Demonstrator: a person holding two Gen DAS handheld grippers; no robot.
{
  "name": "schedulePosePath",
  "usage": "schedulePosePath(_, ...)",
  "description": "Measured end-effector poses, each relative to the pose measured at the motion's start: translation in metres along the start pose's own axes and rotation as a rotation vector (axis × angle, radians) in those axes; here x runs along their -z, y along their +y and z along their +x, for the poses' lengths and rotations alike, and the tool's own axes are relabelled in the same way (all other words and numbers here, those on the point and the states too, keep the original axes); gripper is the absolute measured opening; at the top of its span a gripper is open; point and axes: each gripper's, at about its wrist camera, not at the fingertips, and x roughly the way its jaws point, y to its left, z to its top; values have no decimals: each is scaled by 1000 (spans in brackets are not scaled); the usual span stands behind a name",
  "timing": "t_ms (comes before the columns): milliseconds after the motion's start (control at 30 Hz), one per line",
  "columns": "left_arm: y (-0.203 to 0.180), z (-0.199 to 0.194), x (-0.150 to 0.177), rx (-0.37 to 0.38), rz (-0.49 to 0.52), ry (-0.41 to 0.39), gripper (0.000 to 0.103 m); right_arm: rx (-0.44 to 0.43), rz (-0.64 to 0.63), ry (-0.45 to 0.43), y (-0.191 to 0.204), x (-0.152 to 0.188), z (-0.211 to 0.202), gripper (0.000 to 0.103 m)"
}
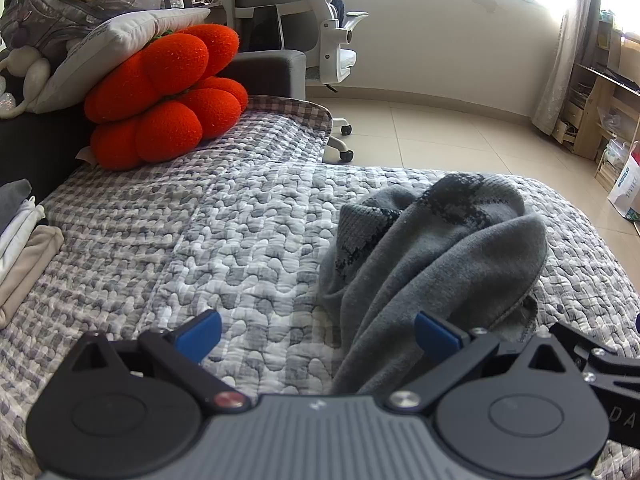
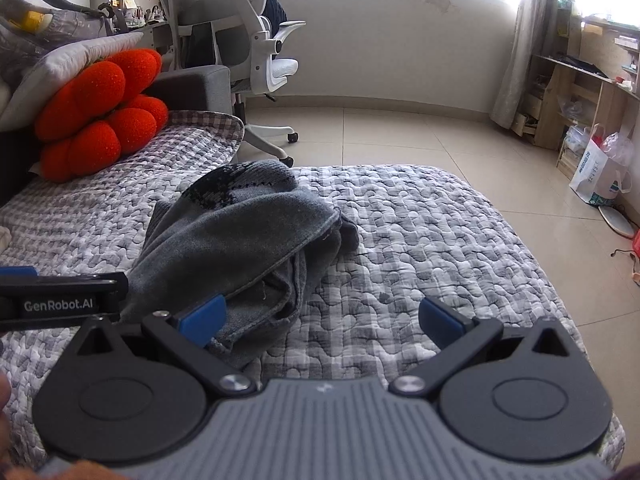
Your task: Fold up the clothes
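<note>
sweater point(image 1: 440, 248): grey matt knit | quilt point(image 1: 240, 220): puckered cloth | floor point(image 2: 400, 132): glossy tile

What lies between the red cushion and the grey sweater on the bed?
Only bare checked quilt lies between the red cushion and the grey sweater, in both views.

A grey sweater point(image 1: 436, 248) lies crumpled in a loose heap on the checked quilt point(image 1: 240, 220), not yet folded. Its fabric is soft and fleecy, with a darker knitted pattern in black showing across the top of the heap. One thick fold drapes over the rest, and a hemmed edge curls open on the side, showing bunched layers underneath point(image 2: 256, 248).
</note>
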Motion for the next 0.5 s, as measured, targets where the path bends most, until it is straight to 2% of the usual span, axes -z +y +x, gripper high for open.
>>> schedulePosePath(500, 1, -1, 0, -2, -1, -1, 103, -4, 0, 5, 2, 0, 1, 103)
